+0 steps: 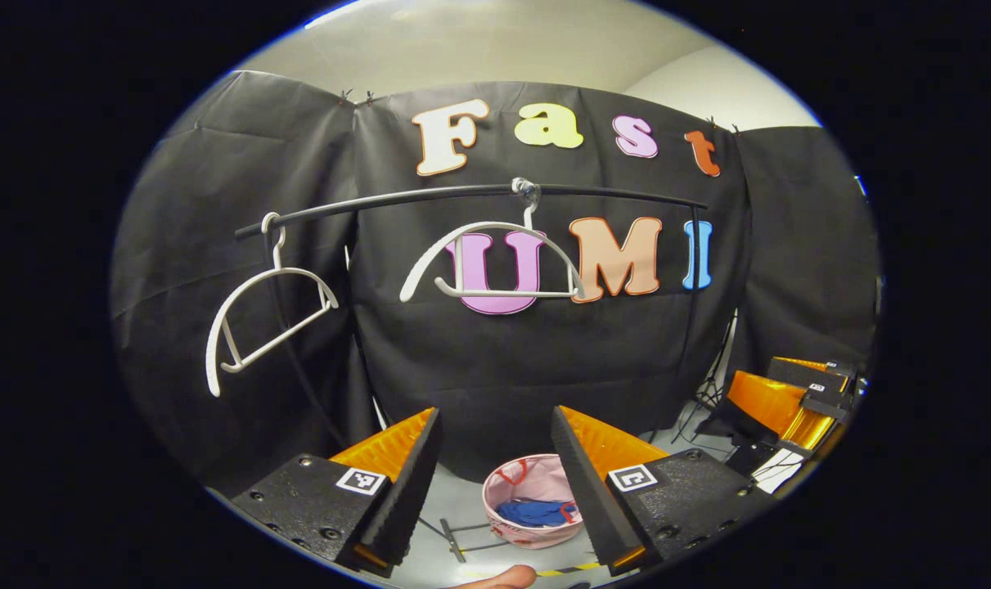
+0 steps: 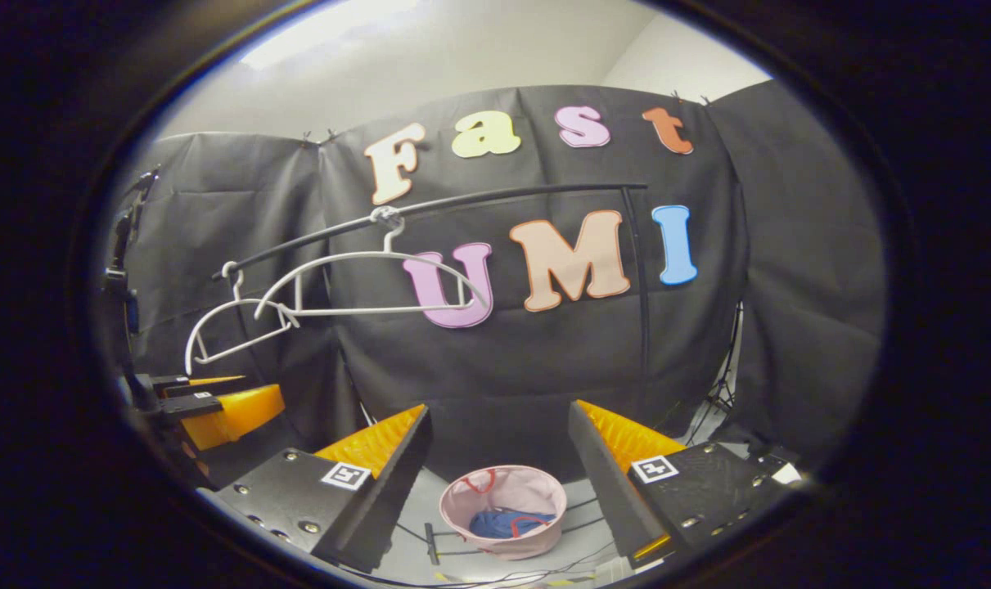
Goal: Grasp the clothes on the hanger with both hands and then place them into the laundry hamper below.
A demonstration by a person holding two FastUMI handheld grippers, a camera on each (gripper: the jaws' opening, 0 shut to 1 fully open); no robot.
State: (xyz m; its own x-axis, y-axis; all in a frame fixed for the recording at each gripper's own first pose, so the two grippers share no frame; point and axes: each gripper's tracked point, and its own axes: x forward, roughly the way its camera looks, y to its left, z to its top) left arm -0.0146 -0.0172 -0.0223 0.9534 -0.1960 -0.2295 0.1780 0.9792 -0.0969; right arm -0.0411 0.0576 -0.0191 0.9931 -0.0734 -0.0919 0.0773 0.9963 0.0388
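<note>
A pink laundry hamper [image 1: 530,497] stands on the floor below the rail, with blue clothes [image 1: 534,513] lying inside it. In the right gripper view the same hamper [image 2: 503,499] holds the blue clothes [image 2: 495,523]. Two white hangers hang bare on the black rail [image 1: 470,195]: one at the left end [image 1: 258,319], one in the middle [image 1: 495,262]. My left gripper [image 1: 495,474] is open, held high above the hamper with nothing between its fingers. My right gripper [image 2: 499,483] is open too, and it also shows at the right edge of the left gripper view [image 1: 798,401].
The rail's upright post [image 2: 638,278] stands at the right. A tripod's legs [image 1: 712,384] show at the far right on the floor. A rack base bar [image 1: 454,540] lies beside the hamper. Part of a hand [image 1: 499,579] shows at the bottom edge.
</note>
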